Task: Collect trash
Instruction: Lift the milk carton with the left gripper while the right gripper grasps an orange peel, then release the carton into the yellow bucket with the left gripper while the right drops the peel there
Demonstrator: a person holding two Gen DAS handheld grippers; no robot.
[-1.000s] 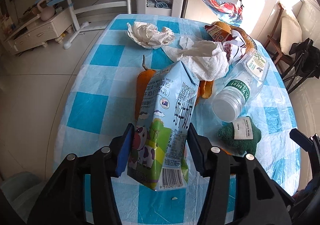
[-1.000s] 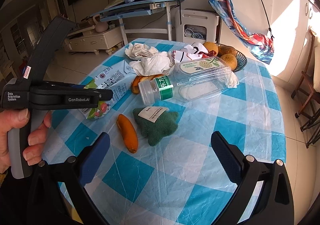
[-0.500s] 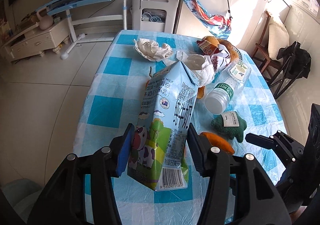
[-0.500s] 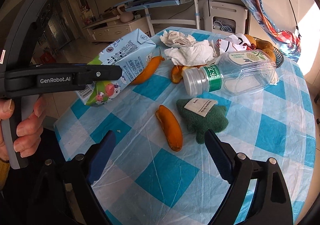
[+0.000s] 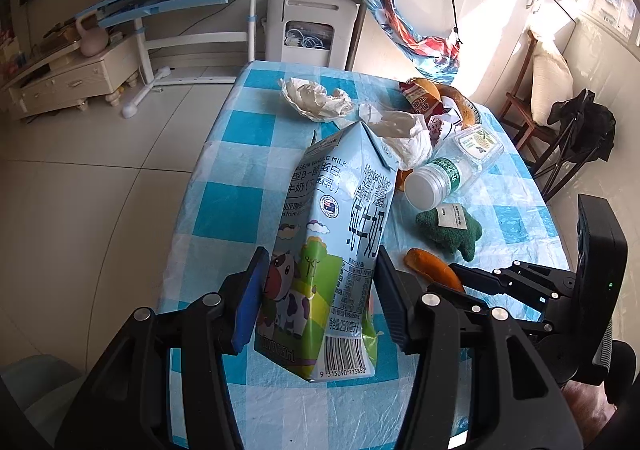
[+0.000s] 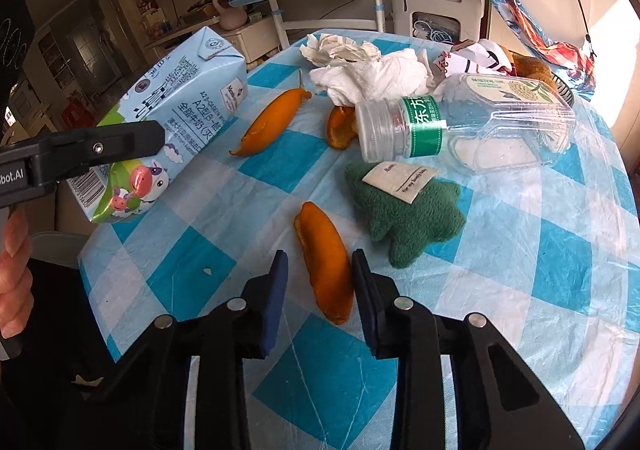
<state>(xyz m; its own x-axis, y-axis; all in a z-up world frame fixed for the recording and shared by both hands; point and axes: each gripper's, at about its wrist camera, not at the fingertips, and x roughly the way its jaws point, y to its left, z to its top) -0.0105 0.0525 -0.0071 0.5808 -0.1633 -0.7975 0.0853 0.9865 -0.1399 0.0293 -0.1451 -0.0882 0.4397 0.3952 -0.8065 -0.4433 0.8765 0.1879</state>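
Left gripper (image 5: 318, 298) is about half open, pads clamped on a light-blue milk carton (image 5: 328, 250) lifted off the checked table (image 6: 520, 290) — it reads "WHOLE MILK", "Member's Mark". Right gripper (image 6: 318, 290) is closing around an orange peel (image 6: 326, 262); pads look just short of touching, hard to say. Three peels in all. Just beyond: one green plush (image 6: 404, 217), one empty bottle (image 6: 460, 125) with a green label, some crumpled tissues (image 6: 372, 73).
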